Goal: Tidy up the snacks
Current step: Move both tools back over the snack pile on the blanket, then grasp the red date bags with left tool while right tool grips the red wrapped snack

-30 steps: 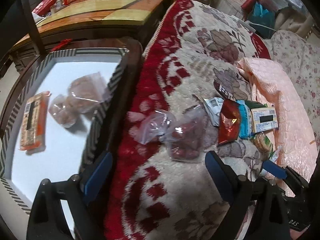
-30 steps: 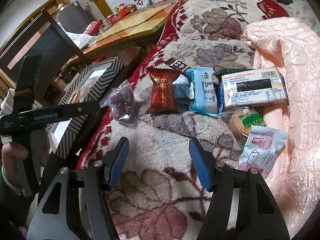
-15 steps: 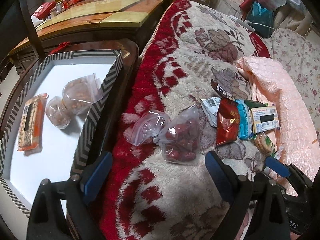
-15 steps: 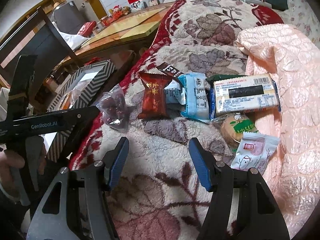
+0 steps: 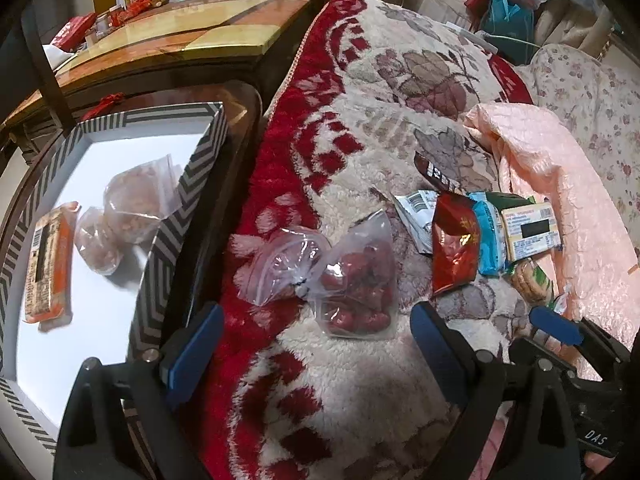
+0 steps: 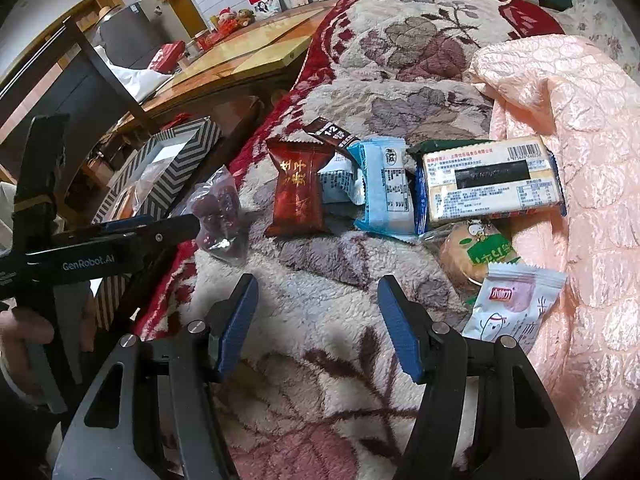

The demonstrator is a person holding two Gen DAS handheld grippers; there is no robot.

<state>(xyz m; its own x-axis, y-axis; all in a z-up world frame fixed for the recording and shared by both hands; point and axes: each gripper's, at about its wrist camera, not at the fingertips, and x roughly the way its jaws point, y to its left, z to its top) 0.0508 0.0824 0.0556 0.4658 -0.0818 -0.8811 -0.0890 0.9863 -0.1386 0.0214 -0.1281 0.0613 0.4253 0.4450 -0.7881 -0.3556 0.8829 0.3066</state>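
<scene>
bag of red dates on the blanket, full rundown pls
The bag of red dates is a small clear plastic zip bag, crinkled and glossy, holding a clump of dark red, oval fruits. It lies flat on the fleecy floral blanket, near its red border. Its upper left corner touches or overlaps a second clear bag that looks nearly empty. It sits ahead of the open left gripper, not touched by either finger. The red wrapper lies just to its right, apart from it.

L gripper [image 5: 312, 344] jaws wide apart, R gripper [image 6: 318, 320] jaws apart, both empty, tilted down
</scene>
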